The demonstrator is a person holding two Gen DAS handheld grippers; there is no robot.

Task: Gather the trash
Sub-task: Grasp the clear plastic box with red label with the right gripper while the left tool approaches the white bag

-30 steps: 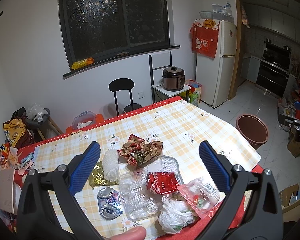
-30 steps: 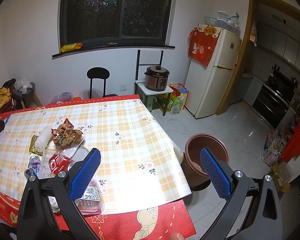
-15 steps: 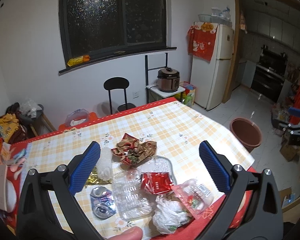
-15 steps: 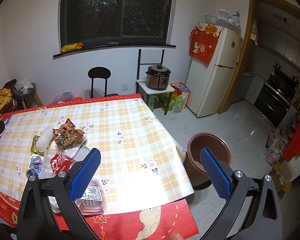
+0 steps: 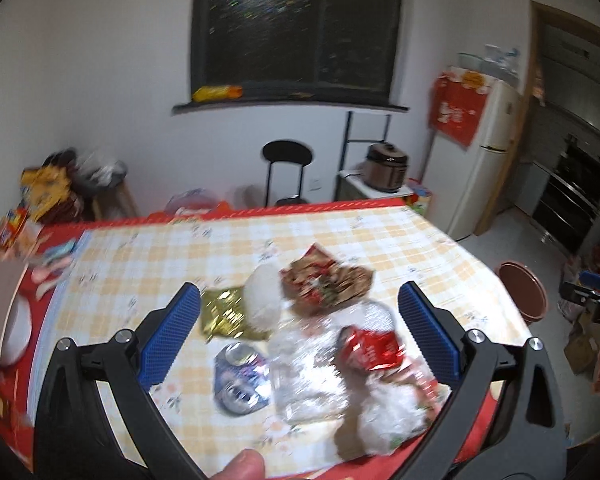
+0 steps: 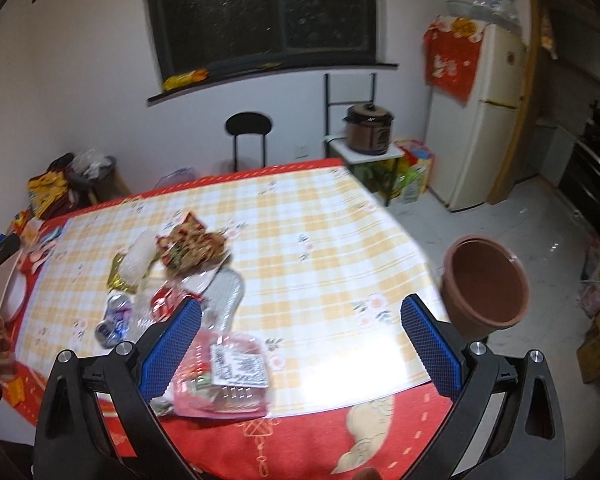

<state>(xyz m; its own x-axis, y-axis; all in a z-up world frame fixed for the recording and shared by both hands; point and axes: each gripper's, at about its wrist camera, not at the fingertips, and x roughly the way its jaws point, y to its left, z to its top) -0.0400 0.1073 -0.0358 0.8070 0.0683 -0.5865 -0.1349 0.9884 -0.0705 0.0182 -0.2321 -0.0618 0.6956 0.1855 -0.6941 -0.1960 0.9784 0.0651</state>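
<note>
Nothing looks collected yet: the trash pile (image 5: pixel 316 336) lies on the table (image 6: pixel 320 248), the brown bin (image 6: pixel 486 286) beside the table looks empty, and both the left hand-held gripper (image 5: pixel 299 334) and right hand-held gripper (image 6: pixel 301 346) gape wide, holding nothing.

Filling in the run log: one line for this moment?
left claw: open, empty | right claw: open, empty | trash pile: on table | brown bin: floor

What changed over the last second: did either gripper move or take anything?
The left gripper swung left and a little nearer the trash pile, so the pile sits more centred between its fingers. The right gripper closed in on the table; the bucket looms larger. The blur shows motion. Nothing was taken or released: both stay open and empty, and the trash lies as before.
</note>
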